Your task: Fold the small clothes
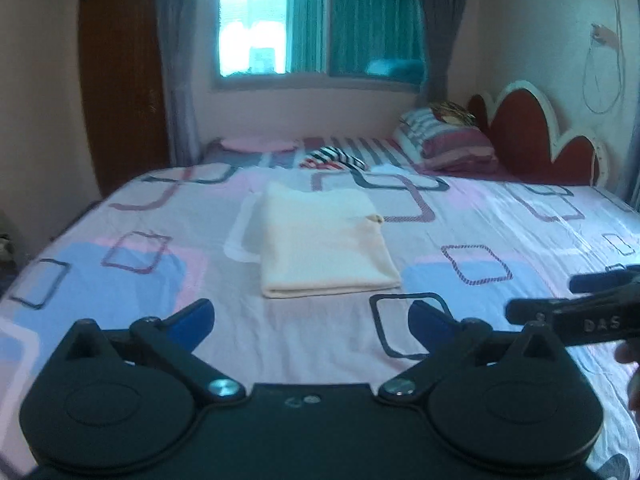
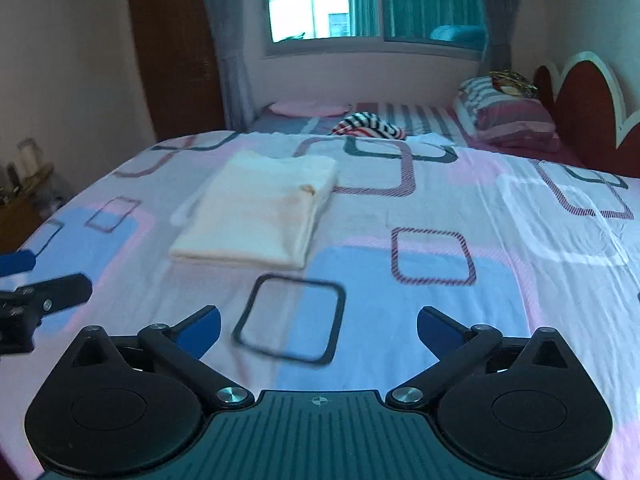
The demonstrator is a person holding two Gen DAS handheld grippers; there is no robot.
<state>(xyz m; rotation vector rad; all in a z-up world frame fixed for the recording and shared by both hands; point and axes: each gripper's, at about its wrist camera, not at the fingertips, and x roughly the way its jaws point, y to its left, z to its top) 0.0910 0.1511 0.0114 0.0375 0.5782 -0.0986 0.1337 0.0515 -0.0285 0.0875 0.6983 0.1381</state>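
A cream garment (image 1: 324, 240) lies folded into a neat rectangle on the patterned bedsheet (image 1: 120, 272); it also shows in the right wrist view (image 2: 260, 212). A striped red, white and dark garment (image 1: 336, 158) lies crumpled farther back, also in the right wrist view (image 2: 370, 125). My left gripper (image 1: 316, 322) is open and empty, above the sheet just short of the folded garment. My right gripper (image 2: 318, 330) is open and empty, to the right of and nearer than the garment. Its fingers (image 1: 560, 312) show at the left view's right edge.
Pillows (image 1: 452, 140) and a red and white headboard (image 1: 536, 136) stand at the back right. A window (image 1: 316, 24) with grey curtains is behind the bed, a brown door (image 1: 120, 80) at the left. Small items sit on a low shelf (image 2: 24, 176) at the far left.
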